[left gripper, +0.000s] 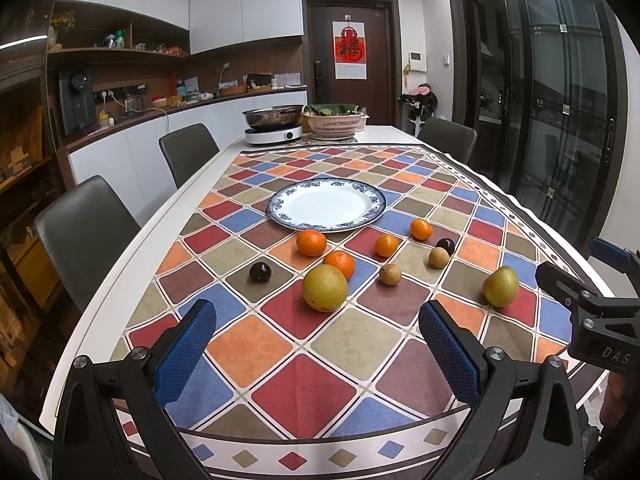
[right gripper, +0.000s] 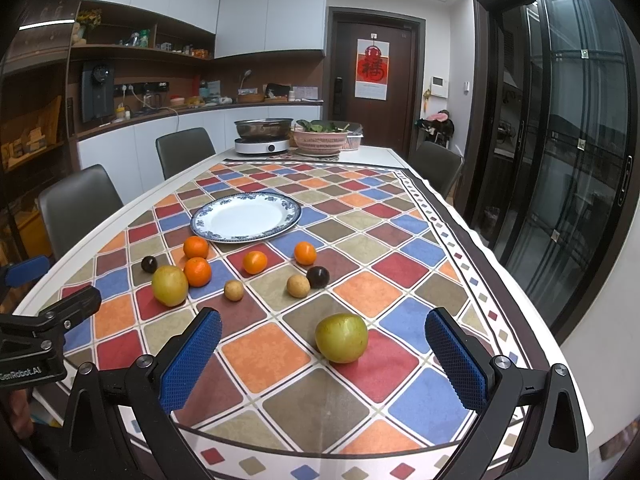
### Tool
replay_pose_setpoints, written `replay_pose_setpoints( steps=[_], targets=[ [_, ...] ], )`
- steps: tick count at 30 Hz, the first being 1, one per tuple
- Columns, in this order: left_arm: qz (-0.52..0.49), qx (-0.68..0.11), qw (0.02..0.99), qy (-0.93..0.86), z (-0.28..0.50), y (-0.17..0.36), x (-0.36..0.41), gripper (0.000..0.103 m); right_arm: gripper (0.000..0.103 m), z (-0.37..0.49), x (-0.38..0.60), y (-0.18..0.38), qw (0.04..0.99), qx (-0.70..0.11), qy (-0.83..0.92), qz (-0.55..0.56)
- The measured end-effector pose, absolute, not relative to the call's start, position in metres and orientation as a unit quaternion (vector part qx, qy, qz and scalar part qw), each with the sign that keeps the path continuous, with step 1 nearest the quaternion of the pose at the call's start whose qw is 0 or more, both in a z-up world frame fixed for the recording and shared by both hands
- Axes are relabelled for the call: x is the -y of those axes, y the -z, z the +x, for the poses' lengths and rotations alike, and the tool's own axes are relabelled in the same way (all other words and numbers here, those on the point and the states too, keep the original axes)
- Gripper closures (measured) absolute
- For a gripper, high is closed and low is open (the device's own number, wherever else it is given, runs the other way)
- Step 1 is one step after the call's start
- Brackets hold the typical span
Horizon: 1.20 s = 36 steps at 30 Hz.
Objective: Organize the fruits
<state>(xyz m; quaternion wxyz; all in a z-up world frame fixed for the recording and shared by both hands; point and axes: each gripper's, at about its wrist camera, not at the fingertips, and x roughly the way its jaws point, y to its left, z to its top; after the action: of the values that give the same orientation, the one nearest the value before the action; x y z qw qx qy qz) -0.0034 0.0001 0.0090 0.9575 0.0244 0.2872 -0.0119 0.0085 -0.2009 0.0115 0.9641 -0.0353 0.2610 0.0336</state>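
While both grippers hang over the near edge of the table [left gripper: 132, 240], the left gripper [left gripper: 318, 354] has its blue fingers [left gripper: 186, 354] spread wide, holding and touching nothing. The right gripper [right gripper: 324, 362] is equally wide apart and empty, a green-yellow fruit [right gripper: 341, 337] lying just beyond it at lower centre. The other fruits are scattered mid-frame below the empty plate [right gripper: 246, 217].

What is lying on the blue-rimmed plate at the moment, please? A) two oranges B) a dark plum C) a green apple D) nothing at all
D: the plate shows only its bare white middle, while the oranges, the green fruit and the dark fruit all sit on the checked tablecloth nearer the camera.
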Motion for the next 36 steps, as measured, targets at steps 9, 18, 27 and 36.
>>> replay_pose_setpoints(
  steps=[9,18,27,36],
  targets=[
    [0.025,-0.284,0.958,0.013,-0.0022,-0.0082,0.0005,0.0,0.001,0.009,0.2014,-0.0115,0.963,-0.265,-0.035,-0.035],
    [0.024,-0.281,0.959,0.012,-0.0022,-0.0075,0.0003,0.0,0.001,0.009,0.2013,-0.0114,0.963,-0.265,-0.035,-0.035],
    [0.024,-0.282,0.959,0.012,-0.0028,-0.0079,0.0,0.0,0.001,0.0084,0.2,-0.0114,0.963,-0.266,-0.035,-0.035],
    [0.024,-0.281,0.959,0.013,-0.0029,-0.0077,-0.0002,0.0,0.001,0.0095,0.1986,-0.009,0.962,-0.268,-0.036,-0.035]
  ],
)
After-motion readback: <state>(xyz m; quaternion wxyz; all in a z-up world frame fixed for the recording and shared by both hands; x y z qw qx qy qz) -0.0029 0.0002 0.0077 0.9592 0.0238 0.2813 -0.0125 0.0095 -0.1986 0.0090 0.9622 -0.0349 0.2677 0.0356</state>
